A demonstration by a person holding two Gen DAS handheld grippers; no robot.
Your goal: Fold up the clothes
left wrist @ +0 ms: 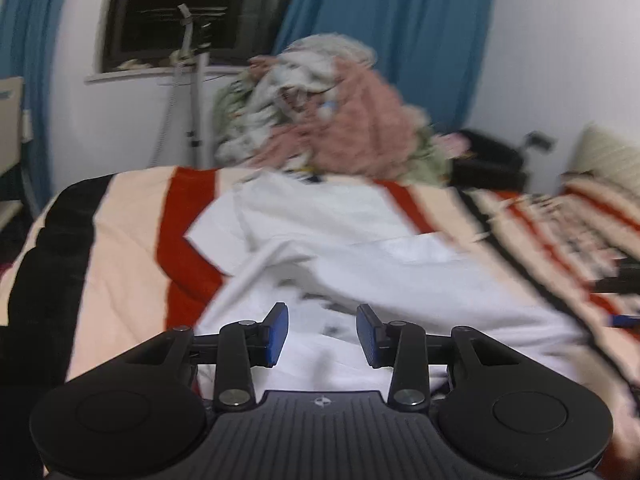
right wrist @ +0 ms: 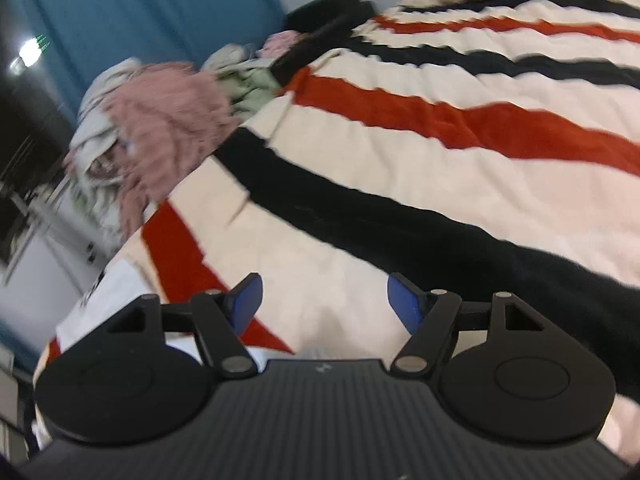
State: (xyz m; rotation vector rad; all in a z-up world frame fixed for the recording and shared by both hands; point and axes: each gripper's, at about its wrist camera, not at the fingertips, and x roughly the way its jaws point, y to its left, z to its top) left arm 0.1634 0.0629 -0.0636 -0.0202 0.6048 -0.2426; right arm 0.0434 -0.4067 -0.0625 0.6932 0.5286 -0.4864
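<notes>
A white garment [left wrist: 360, 248] with a dark print lies partly folded on the striped blanket [left wrist: 120, 232], one side laid over the middle. My left gripper [left wrist: 322, 330] is open and empty, just above the garment's near part. My right gripper [right wrist: 323, 300] is open and empty over the bare striped blanket [right wrist: 440, 160]; a corner of the white garment [right wrist: 104, 292] shows at the lower left of that view. The right gripper's tip shows at the right edge of the left wrist view [left wrist: 620, 280].
A heap of unfolded clothes [left wrist: 340, 120], pink, white and green, sits at the far edge of the bed, also in the right wrist view [right wrist: 160, 120]. A black bag [left wrist: 488, 160] lies beside it. Blue curtains [left wrist: 380, 20] and a dark window [left wrist: 172, 8] stand behind. A pillow [left wrist: 608, 156] lies far right.
</notes>
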